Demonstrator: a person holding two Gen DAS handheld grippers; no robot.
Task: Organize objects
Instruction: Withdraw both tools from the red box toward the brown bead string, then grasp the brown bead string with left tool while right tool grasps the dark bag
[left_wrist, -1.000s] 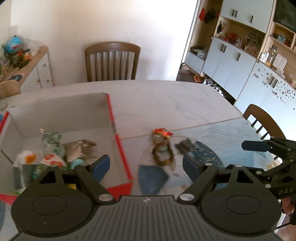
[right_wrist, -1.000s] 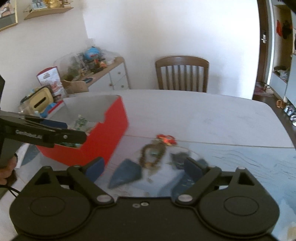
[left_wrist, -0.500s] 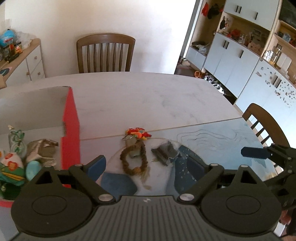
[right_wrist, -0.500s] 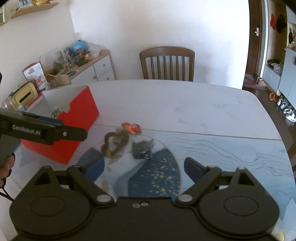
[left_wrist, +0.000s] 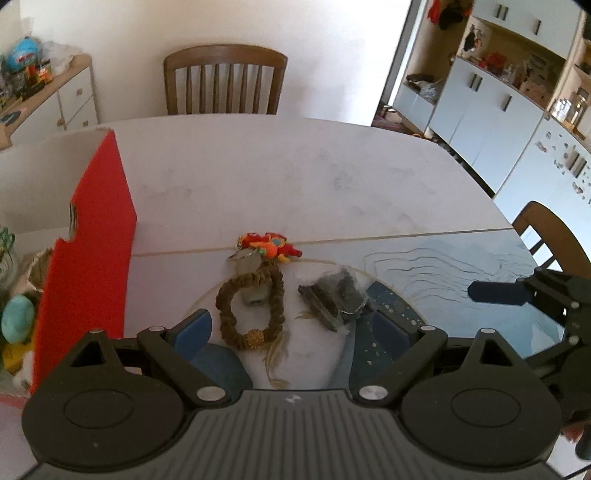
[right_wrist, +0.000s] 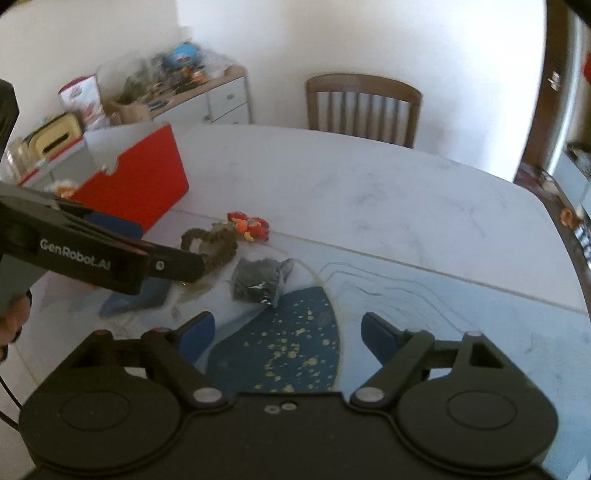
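Two hand-held tongs hang over a white marble-look counter (left_wrist: 295, 177) where a few loose items wait to be sorted. The left tongs (left_wrist: 291, 328) stand wide apart and empty, aimed down at a brown braided ring (left_wrist: 251, 306) with a gold bead and a straw-coloured tassel, which lies flat on the counter between and just beyond the blue pads. At the ring's far end sits a red and orange tassel charm (left_wrist: 269, 245). Just to the right of the ring lies a small dark packet in clear wrap (left_wrist: 332, 295), at the edge of a blue, gold-flecked round patch under the glassy mat.

The right tongs (right_wrist: 286, 332) are easing narrower with nothing between them, the packet lying a little beyond their pads.

To the left stands a red-sided box (left_wrist: 88, 236), already holding a teal ball and other soft trinkets.

The step in hand looks like the approach to a pickup. Next, each tool would likely need to drop until its pads straddle one item, close, then carry it left into the box. The limp ring may sag when lifted.

The only legible writing is "GenRobot.AI" in white on the side of the left tool, seen from the right camera; a cartoon-printed red carton on the far sideboard (right_wrist: 173, 96) is too blurred to read.
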